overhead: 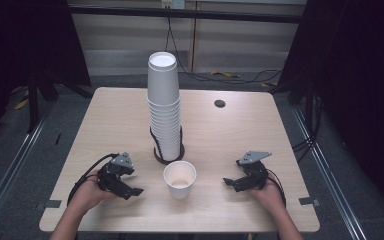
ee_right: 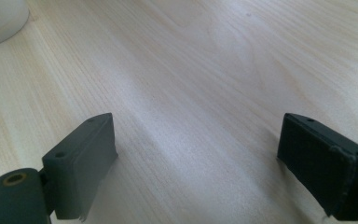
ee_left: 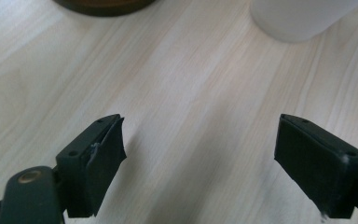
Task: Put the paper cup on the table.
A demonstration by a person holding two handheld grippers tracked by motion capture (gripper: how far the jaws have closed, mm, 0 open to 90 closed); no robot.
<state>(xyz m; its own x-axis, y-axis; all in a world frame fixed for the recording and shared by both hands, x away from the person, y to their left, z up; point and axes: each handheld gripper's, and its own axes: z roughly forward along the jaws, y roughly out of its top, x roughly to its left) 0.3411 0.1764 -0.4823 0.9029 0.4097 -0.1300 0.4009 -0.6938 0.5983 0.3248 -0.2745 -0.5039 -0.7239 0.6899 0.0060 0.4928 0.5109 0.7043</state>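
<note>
— Where does the single paper cup (overhead: 179, 179) sit?

— Upright on the wooden surface (overhead: 240, 130), near the front edge, between the two hands; it is open at the top and touches neither tool. Just behind it rises the tall stack of paper cups (overhead: 164, 107), standing in a dark round holder (overhead: 169, 155).

— And the left tool (overhead: 134, 191)?

— Low over the surface to the left of the cup, tips aimed toward it. In the left gripper view its jaws stand apart with bare wood between them — nothing held — and the cup's white base (ee_left: 303, 18) shows ahead, up at the right.

— The right tool (overhead: 228, 182)?

— On the other side of the cup, near it but apart. In the right gripper view its jaws are spread wide over bare wood, gripping nothing, with the cup's base (ee_right: 0, 21) at the upper left corner
</note>
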